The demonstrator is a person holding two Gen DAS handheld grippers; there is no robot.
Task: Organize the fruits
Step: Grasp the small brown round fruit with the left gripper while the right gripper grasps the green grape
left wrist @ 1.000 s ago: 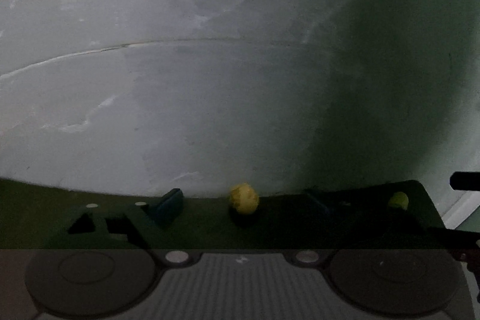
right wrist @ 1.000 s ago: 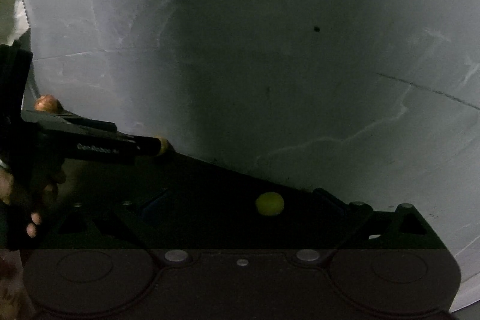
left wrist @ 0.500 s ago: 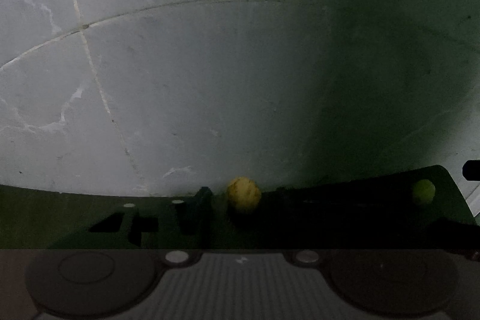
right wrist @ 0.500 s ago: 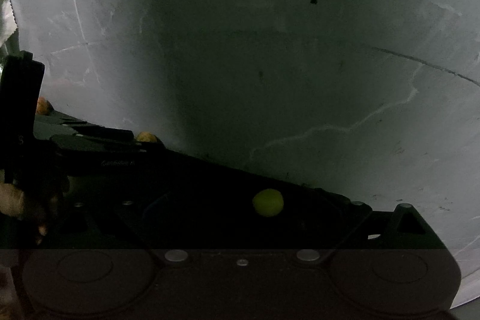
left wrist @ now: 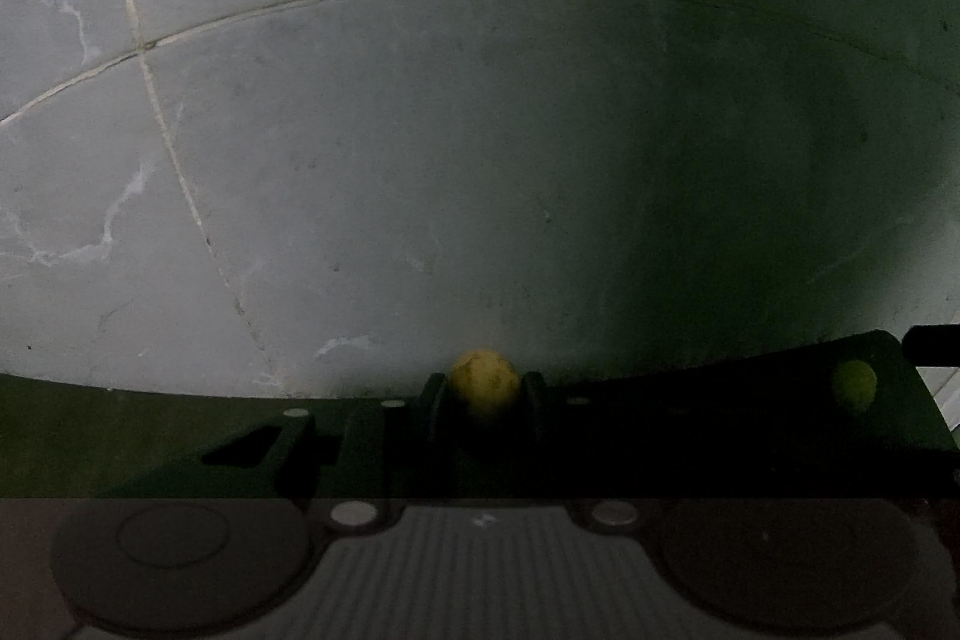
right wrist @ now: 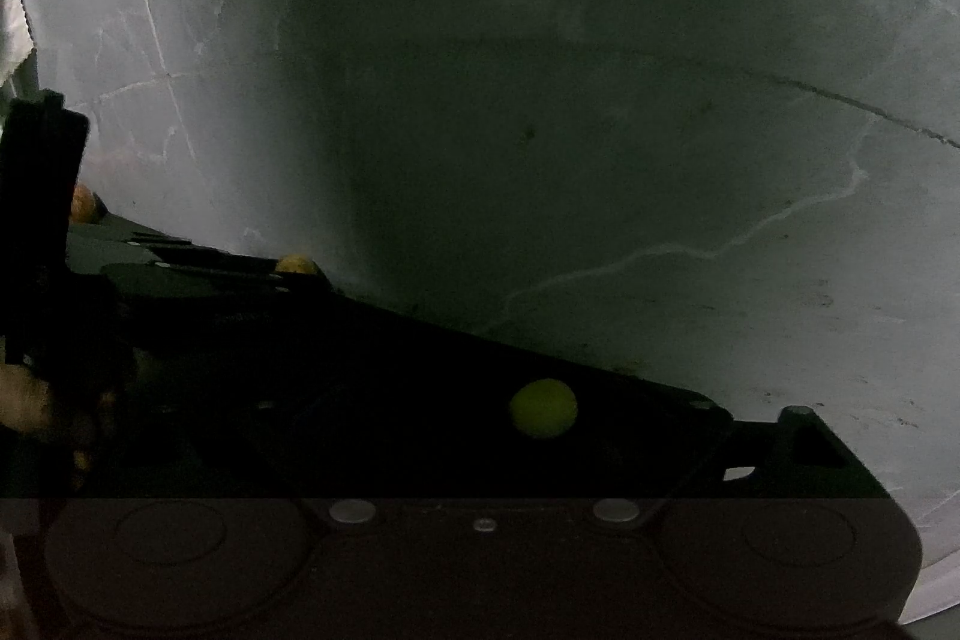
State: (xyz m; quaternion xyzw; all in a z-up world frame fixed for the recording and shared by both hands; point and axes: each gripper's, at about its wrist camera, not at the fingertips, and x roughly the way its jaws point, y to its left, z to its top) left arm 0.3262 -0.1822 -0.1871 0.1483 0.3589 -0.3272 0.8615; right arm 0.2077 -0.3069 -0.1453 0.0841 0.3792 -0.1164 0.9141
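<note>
In the left wrist view a small yellow fruit (left wrist: 483,383) sits at the far edge of a dark green mat (left wrist: 720,418). My left gripper (left wrist: 483,400) has closed its fingers against both sides of it. A green round fruit (left wrist: 854,385) lies near the mat's right corner. In the right wrist view the same green fruit (right wrist: 543,407) lies between my right gripper's wide-open fingers (right wrist: 804,436); the right gripper (right wrist: 528,430) is empty. The left gripper (right wrist: 198,274) shows there at the left with the yellow fruit (right wrist: 295,263) at its tip.
The mat lies on a grey marble tile floor (left wrist: 360,160) with grout lines. An orange-brown fruit (right wrist: 84,203) sits at the mat's far left edge in the right wrist view. A pale bag (right wrist: 9,22) shows at the upper left border.
My left gripper's fingers have closed from wide open onto the yellow fruit. The right gripper has shifted only slightly around the green fruit.
</note>
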